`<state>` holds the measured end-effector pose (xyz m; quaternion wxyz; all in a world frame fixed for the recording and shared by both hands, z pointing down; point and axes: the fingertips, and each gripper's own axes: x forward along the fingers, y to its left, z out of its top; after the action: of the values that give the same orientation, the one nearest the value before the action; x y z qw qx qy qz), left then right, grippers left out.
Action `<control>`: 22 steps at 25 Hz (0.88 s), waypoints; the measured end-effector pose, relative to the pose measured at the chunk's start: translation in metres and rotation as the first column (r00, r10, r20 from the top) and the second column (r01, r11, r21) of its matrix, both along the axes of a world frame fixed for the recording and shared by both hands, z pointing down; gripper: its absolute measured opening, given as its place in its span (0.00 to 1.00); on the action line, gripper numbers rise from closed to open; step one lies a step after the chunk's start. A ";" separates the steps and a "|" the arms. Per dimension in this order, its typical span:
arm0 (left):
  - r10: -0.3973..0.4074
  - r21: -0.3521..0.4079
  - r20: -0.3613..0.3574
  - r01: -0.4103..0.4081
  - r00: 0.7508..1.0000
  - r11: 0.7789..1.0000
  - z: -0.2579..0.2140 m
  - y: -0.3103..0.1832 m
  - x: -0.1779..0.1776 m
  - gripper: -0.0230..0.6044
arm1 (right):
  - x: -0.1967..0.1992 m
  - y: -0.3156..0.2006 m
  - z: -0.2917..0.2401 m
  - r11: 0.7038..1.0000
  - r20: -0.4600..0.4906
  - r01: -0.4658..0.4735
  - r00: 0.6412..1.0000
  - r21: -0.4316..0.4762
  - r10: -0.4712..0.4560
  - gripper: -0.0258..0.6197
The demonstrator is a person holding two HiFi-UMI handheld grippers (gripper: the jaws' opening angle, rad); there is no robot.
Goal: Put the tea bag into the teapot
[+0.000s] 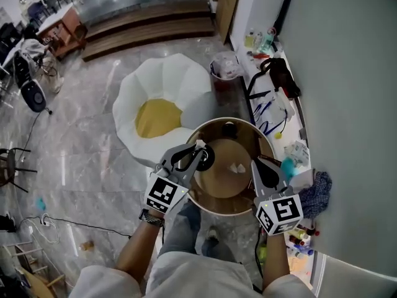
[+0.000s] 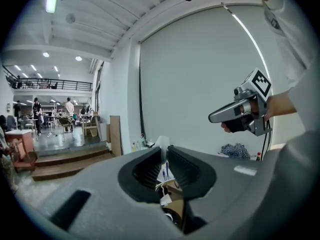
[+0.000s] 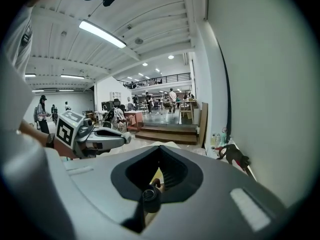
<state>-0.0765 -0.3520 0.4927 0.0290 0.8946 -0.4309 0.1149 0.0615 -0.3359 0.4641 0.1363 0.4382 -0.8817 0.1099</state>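
My left gripper (image 1: 200, 148) (image 2: 164, 145) is shut on a pale tea bag (image 2: 161, 141), pinched at the jaw tips, and its string and paper tag (image 2: 165, 200) hang down between the jaws. It hovers just above a small dark teapot (image 1: 206, 158) (image 2: 172, 217) on the left part of a round wooden tray (image 1: 217, 188). My right gripper (image 1: 254, 162) (image 3: 160, 148) is at the tray's right side, its jaw tips meeting with nothing seen between them. A black knob-like piece (image 3: 151, 196) shows low in its gap. A second dark piece (image 1: 229, 128) sits at the tray's far edge.
A small white thing (image 1: 236, 167) lies mid-tray. A white beanbag with a yellow centre (image 1: 158, 104) sits to the far left. A cluttered ledge (image 1: 276, 104) runs along the right wall, with a blue cloth (image 1: 316, 194) and a bin (image 1: 224, 67).
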 end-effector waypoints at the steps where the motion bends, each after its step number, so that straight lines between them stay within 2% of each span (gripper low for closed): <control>1: 0.005 -0.009 -0.005 -0.005 1.000 1.000 0.008 -0.005 0.000 0.12 | -0.001 -0.004 0.006 1.000 -0.004 -0.005 1.000 -0.007 0.005 0.05; 10: 0.024 -0.117 -0.071 -0.032 0.997 0.993 0.100 -0.033 -0.004 0.12 | -0.008 -0.019 0.056 0.996 -0.025 -0.023 0.999 -0.082 0.021 0.05; 16: 0.040 -0.195 -0.054 -0.050 0.998 0.980 0.160 -0.039 -0.003 0.12 | -0.012 -0.022 0.090 0.992 -0.047 -0.013 0.999 -0.125 0.007 0.05; 22: 0.045 -0.242 -0.038 -0.053 0.998 0.969 0.203 -0.048 0.004 0.12 | -0.008 -0.024 0.120 0.986 -0.041 -0.025 0.999 -0.168 0.018 0.05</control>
<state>-0.0726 -0.3999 0.6958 0.1424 0.8963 -0.3910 0.1530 0.0540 -0.3602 0.5844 0.1890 0.4368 -0.8616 0.1766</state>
